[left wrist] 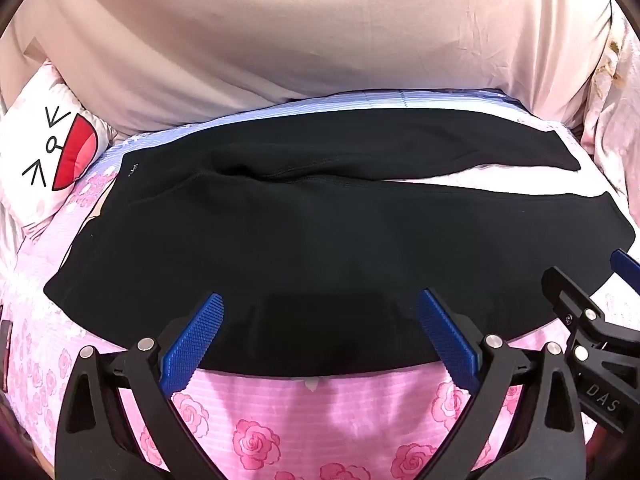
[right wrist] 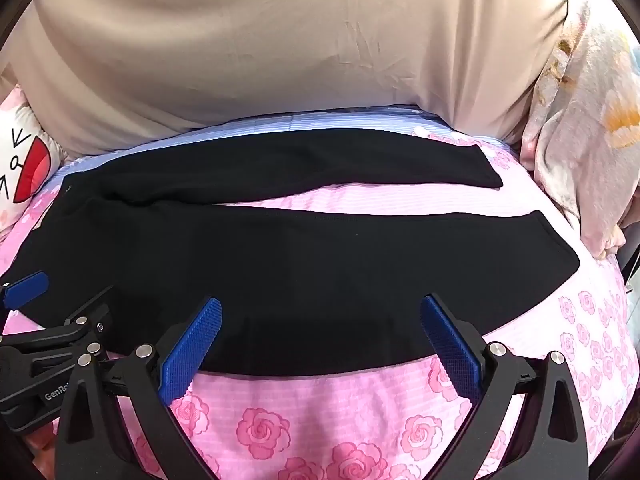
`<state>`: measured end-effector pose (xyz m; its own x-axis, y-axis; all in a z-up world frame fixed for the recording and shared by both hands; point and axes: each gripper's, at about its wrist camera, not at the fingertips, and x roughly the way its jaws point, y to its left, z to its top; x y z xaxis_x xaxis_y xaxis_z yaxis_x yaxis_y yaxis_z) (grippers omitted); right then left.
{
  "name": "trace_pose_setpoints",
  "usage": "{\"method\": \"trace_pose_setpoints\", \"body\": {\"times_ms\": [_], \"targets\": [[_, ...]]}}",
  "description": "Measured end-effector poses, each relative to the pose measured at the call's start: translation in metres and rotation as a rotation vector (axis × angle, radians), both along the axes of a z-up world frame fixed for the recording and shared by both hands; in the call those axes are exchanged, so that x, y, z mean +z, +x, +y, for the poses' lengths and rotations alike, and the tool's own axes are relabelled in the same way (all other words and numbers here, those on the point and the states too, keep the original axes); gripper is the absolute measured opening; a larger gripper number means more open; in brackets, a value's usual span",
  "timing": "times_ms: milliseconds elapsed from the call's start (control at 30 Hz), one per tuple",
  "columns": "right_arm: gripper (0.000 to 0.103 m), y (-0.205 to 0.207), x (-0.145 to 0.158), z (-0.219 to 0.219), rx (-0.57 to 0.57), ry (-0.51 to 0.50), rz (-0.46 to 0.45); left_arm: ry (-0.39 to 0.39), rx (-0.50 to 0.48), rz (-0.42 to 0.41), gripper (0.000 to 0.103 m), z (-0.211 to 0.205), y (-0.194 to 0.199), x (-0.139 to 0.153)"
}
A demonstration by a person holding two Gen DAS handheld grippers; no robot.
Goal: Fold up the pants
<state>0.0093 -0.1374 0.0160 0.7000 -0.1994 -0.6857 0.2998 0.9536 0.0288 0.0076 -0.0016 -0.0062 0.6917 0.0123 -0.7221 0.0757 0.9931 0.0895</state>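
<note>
your black pants (left wrist: 320, 240) lie spread flat on the pink rose sheet (left wrist: 260, 420), legs apart. your left gripper (left wrist: 320, 332) and right gripper (right wrist: 320, 332) hover at the pants' near edge, jaws wide apart, gripping nothing.

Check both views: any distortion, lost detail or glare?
Left wrist view: fisheye bows the bed edge, and the black pants lose nearly all fold detail. Right wrist view: same curving; the pink sheet looks washed out near the pants' edge.
</note>
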Motion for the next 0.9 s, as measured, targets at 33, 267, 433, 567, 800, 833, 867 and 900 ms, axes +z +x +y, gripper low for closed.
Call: {"method": "trace_pose_setpoints", "body": {"times_ms": [33, 267, 433, 567, 800, 833, 867, 900], "targets": [[0.098, 0.0002, 0.0, 0.0, -0.001, 0.0, -0.001, -0.001, -0.002, 0.001, 0.096, 0.0002, 0.0003, 0.0002], [0.098, 0.0, 0.0005, 0.0014, 0.004, -0.004, -0.005, 0.0, 0.006, -0.001, 0.096, 0.0014, 0.0003, 0.001], [0.098, 0.0006, 0.0012, 0.0015, 0.002, -0.005, -0.005, 0.001, 0.002, 0.002, 0.096, 0.0018, 0.0016, 0.0015], [0.098, 0.0008, 0.0013, 0.0003, 0.002, -0.004, -0.003, 0.005, 0.002, 0.006, 0.096, 0.001, 0.0033, 0.0004], [0.098, 0.002, 0.0007, -0.0004, 0.002, -0.003, 0.0, 0.006, 0.003, 0.01, 0.096, -0.0001, 0.0042, -0.0007], [0.098, 0.002, 0.0008, -0.0006, 0.004, -0.002, 0.0, 0.007, 0.004, 0.011, 0.096, -0.0006, 0.0043, -0.0011], [0.098, 0.0028, 0.0003, -0.0007, 0.004, -0.003, 0.002, 0.008, 0.004, 0.011, 0.096, -0.0002, 0.005, -0.0013], [0.098, 0.0031, 0.0001, -0.0005, 0.004, -0.002, 0.001, 0.007, 0.001, 0.012, 0.096, -0.0004, 0.0052, -0.0014]]}}
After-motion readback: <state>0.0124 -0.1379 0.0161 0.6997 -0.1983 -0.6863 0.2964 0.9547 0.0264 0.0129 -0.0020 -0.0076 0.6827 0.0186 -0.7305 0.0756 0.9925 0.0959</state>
